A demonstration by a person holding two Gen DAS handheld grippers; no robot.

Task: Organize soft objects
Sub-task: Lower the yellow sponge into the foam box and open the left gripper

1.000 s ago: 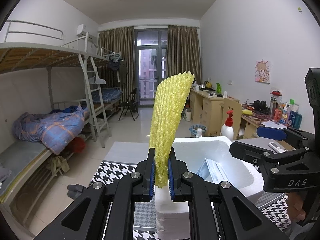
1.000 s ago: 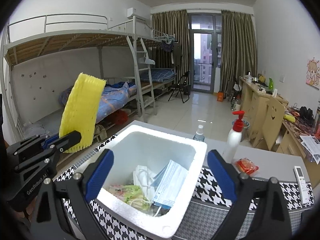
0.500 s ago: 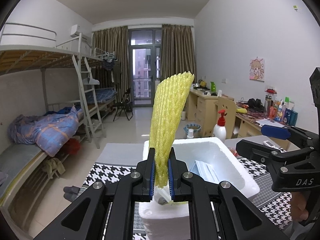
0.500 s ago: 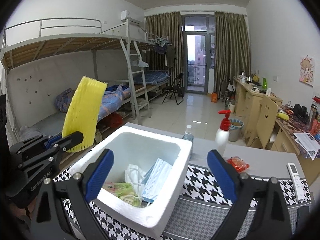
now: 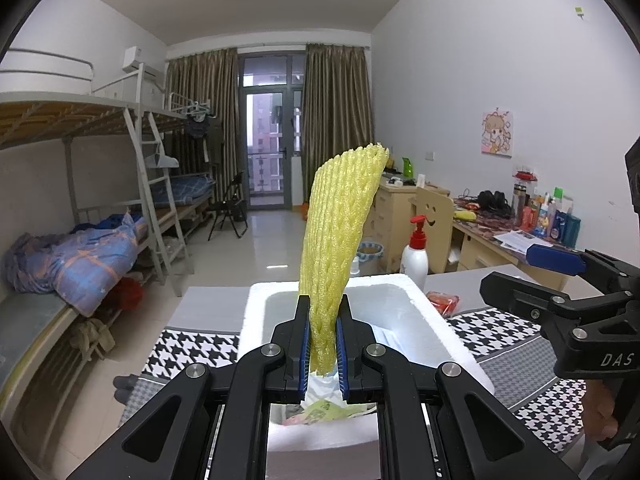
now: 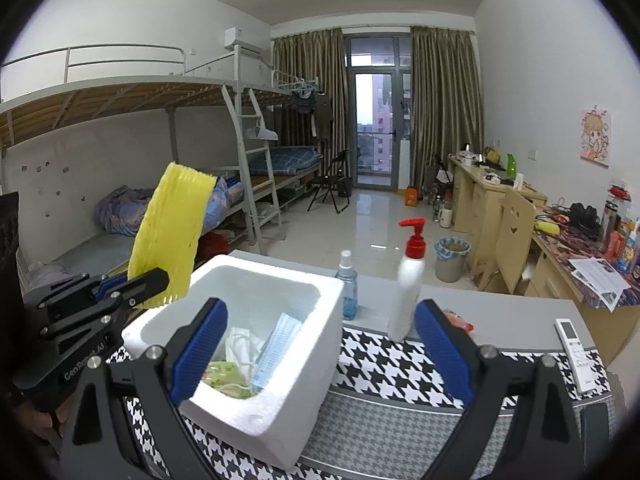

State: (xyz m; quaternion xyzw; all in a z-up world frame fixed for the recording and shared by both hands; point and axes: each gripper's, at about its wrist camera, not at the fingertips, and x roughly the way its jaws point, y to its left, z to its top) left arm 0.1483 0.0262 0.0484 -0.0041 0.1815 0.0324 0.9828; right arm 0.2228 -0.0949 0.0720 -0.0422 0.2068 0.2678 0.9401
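Left wrist view: the left gripper (image 5: pixel 323 344) is clenched on the lower end of the yellow foam net (image 5: pixel 340 240), which stands upright between its blue pads.
Left wrist change: a second ago the white foam box (image 5: pixel 256 320) sat to the right of the fingers; it now lies directly beneath them, so the net hangs over the box's near rim.
Left wrist contents: a blue face mask (image 5: pixel 386 336) and a green packet (image 5: pixel 324 410) show inside the box, partly hidden by the fingers.
Left wrist neighbours: the right gripper's arm reaches in from the right edge; a white pump bottle (image 5: pixel 414 256) stands just behind the box on the bench (image 5: pixel 516 376).

Right wrist view: the right gripper (image 6: pixel 320 356) is spread wide and empty, its fingers (image 6: pixel 200 350) framing the box (image 6: pixel 312 344).
Right wrist change: the box has drifted slightly leftward in this view, and the net (image 6: pixel 170 236) now sits closer to the box's left rim than before.
Right wrist contents: the mask (image 6: pixel 276 350), white straps and packet (image 6: pixel 224 374) lie on the box floor.
Right wrist neighbours: a blue spray bottle (image 6: pixel 347 286), pump bottle (image 6: pixel 409 284) and remote (image 6: pixel 574 350) sit on the bench (image 6: pixel 400 412).

Meaning for task: the net appears lined up for dropping; lowering it and letting go would likely add it to the soft items already collected.
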